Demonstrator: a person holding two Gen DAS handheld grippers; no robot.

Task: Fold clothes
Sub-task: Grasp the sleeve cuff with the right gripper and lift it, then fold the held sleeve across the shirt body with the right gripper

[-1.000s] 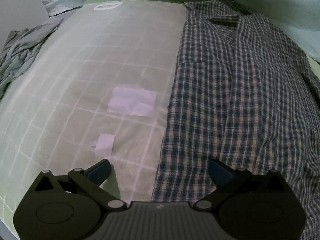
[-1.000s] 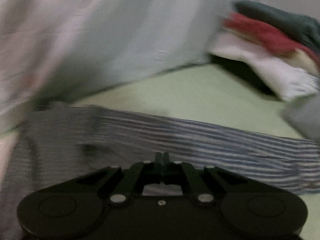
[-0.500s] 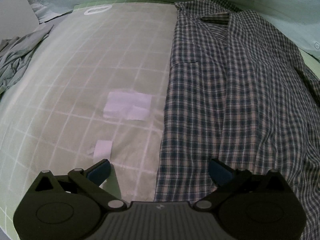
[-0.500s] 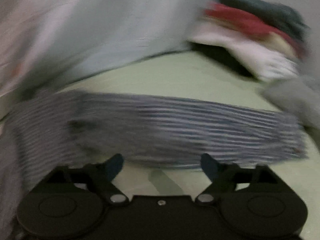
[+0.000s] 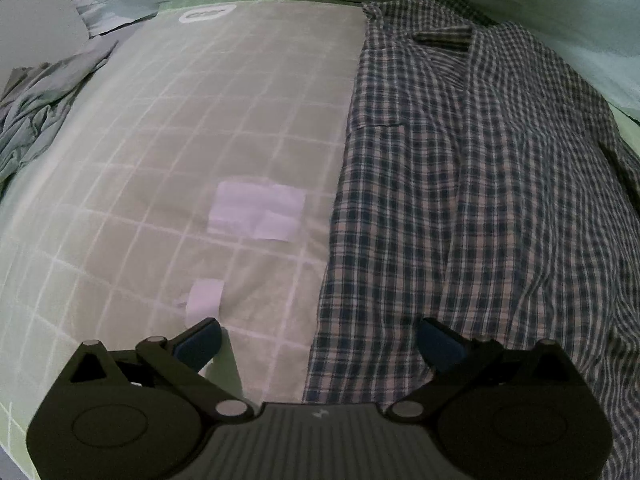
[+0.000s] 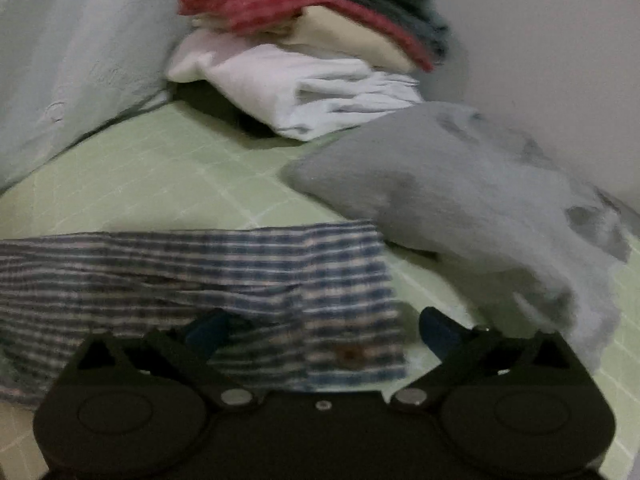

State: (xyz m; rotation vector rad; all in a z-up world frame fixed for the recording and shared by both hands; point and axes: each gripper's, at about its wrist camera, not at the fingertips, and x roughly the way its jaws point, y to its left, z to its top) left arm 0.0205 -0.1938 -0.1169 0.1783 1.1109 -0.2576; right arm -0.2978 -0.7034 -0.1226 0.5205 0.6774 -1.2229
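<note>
One plaid shirt (image 5: 472,184) is under way, lying collar-up on the right half of the gridded folding mat (image 5: 224,120) with its sleeve (image 6: 224,280) spread toward the bed's right edge; no fold appears in either view, while a stack of folded clothes (image 6: 312,60) at the far corner suggests earlier garments are done. Left gripper (image 5: 320,340) hangs open over the shirt's left edge, holding nothing; right gripper (image 6: 324,330) has jaws opening astride the cuff, pads clear of it.

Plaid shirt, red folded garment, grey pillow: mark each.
plaid shirt (image 5: 472,208), left wrist view, front panel.
red folded garment (image 6: 280,8), right wrist view, top face in the stack.
grey pillow (image 6: 452,184), right wrist view, middle of cover.
</note>
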